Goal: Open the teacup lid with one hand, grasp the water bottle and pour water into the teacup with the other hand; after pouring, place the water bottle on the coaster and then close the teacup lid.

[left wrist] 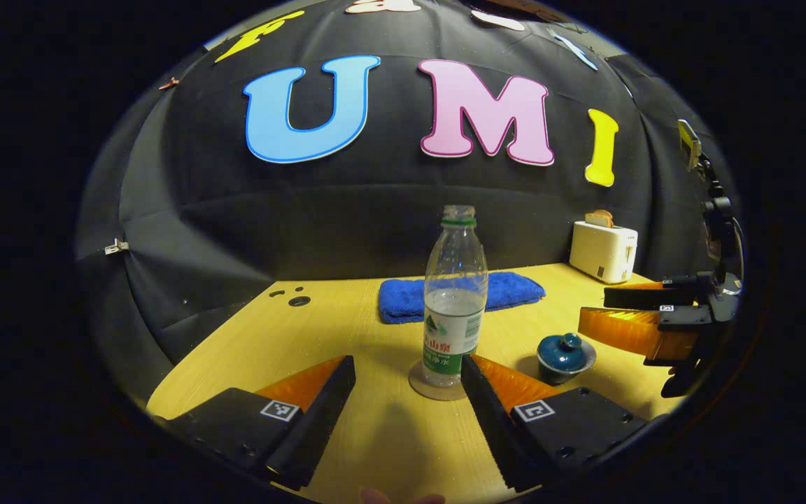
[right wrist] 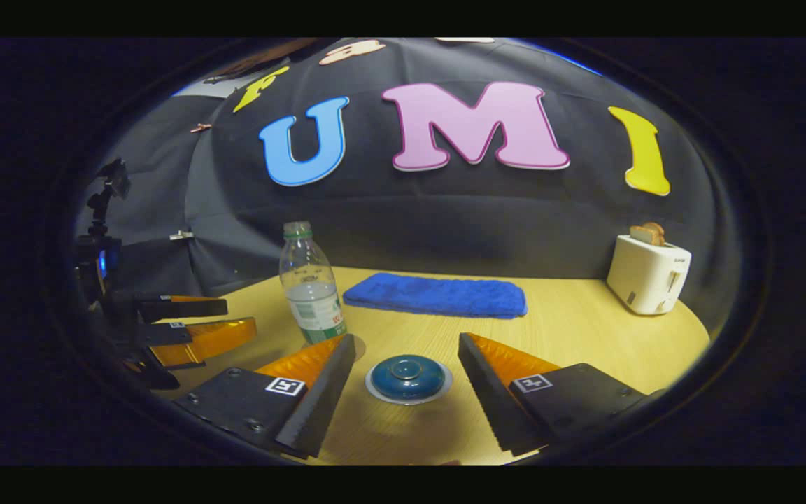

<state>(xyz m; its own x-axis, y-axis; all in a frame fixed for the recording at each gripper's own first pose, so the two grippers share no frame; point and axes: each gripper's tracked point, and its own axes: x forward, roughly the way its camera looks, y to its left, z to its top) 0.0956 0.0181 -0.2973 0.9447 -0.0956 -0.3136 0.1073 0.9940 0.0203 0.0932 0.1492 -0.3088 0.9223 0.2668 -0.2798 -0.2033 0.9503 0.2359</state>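
The water bottle (left wrist: 453,301) stands upright on a round coaster (left wrist: 438,385) on the wooden table (left wrist: 347,329), framed by the left gripper (left wrist: 406,392), fingers wide and empty. The right gripper (right wrist: 406,392), equally wide, flanks the lidded teacup (right wrist: 408,378), apparently without touching it.

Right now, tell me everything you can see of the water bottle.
The water bottle is clear, thin plastic with a green neck ring and no cap visible on its open mouth. A green and white label wraps its lower body, and water fills it to roughly half. It stands upright on a round coaster on the wooden table, in front of the blue towel. The open left gripper frames it without touching.
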